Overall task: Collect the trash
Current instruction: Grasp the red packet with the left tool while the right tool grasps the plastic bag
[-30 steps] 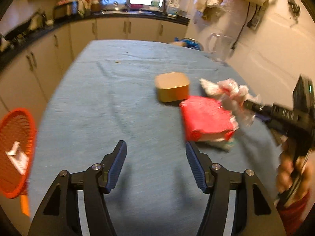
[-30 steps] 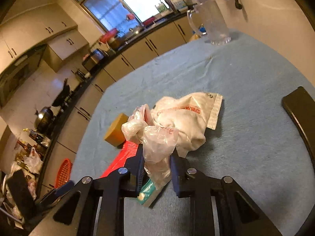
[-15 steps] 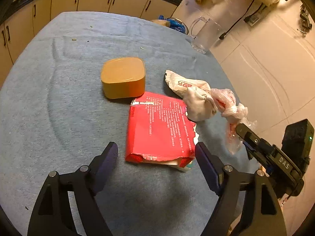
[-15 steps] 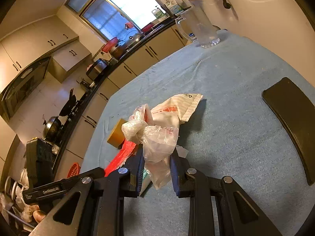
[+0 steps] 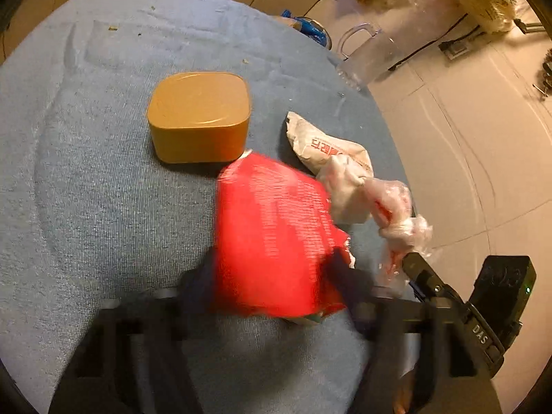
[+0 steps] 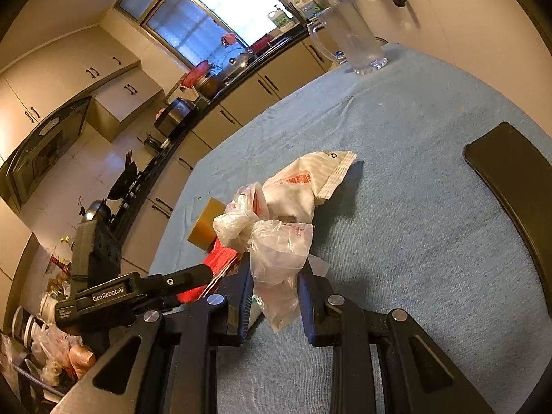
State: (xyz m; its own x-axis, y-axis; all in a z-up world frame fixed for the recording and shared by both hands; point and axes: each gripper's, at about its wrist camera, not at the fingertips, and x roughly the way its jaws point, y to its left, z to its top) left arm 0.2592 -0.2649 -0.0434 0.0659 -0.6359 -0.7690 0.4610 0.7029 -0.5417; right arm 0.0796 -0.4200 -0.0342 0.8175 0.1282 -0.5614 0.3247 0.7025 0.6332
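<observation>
Table (image 5: 86, 207), covered in blue cloth: bears every item listed below.

Tan box (image 5: 198, 117), lidded, rounded corners: rests flat on the cloth; serves as the reference point for all placings.

Clear pitcher (image 5: 365, 55), handled: well beyond the tan box, at the far table edge.

Red packet (image 5: 272, 238), flat, motion-blurred: just in front of the tan box, its far corner almost touching the box. It sits between the fingers of the left gripper (image 5: 276, 276); blur hides whether the fingers press on it, so the hold cannot be told.

White wrapper (image 5: 327, 148), crumpled, red print: right of the tan box, touching the red packet's edge.

Clear plastic bag (image 6: 276, 258), knotted and wrinkled: nearer than the tan box, joined to the white wrapper. The right gripper (image 6: 274, 284) pinches it between both blue pads.
</observation>
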